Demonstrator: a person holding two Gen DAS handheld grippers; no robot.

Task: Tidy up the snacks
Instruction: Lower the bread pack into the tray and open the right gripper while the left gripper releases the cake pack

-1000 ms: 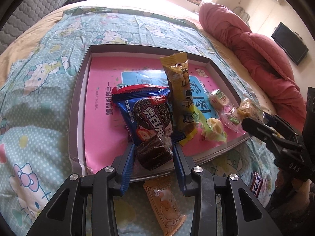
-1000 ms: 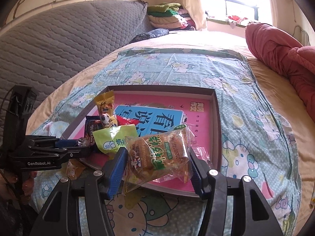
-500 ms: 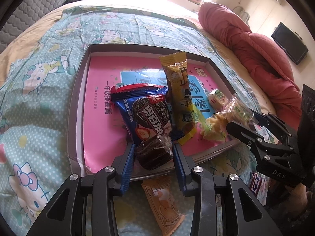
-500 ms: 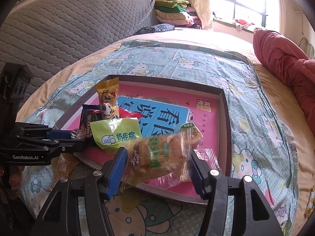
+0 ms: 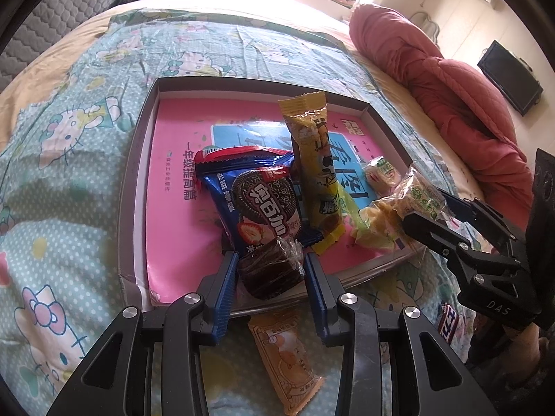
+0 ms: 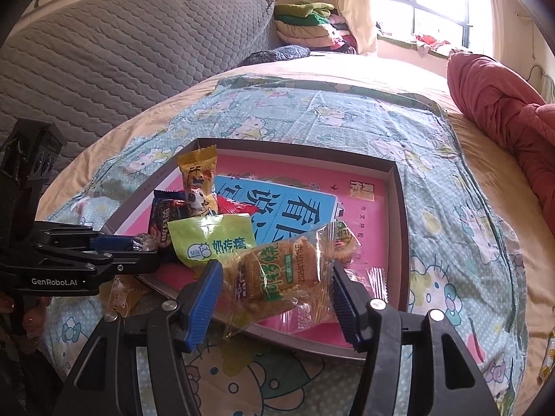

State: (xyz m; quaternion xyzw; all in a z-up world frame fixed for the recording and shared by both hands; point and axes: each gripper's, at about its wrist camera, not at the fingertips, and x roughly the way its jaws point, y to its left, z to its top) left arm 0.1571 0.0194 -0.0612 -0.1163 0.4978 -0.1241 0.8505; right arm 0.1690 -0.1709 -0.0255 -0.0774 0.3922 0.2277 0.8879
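My left gripper [image 5: 270, 263] is shut on a dark brown cake in clear wrap [image 5: 269, 274], held over the near edge of the shallow box [image 5: 138, 159] lined with a pink book. In the box lie a blue cookie pack [image 5: 256, 204], a yellow bar pack [image 5: 315, 173], a green milk pack [image 6: 215, 239] and a small sweet [image 5: 381, 173]. My right gripper [image 6: 274, 277] is shut on a clear packet of golden crackers [image 6: 281, 274] above the box's near right corner. Each gripper shows in the other's view: the left gripper [image 6: 142, 248], the right gripper [image 5: 426, 208].
An orange snack packet [image 5: 288, 357] lies on the cartoon-print sheet just outside the box's near edge, and another small packet [image 5: 449, 317] lies to its right. A red quilt [image 5: 451, 79] is heaped on the right, a grey padded headboard [image 6: 121, 52] behind.
The right gripper has shifted a little leftward, towards the snack pile, and its cracker packet now sits more tilted. The left gripper and its cake have stayed put.
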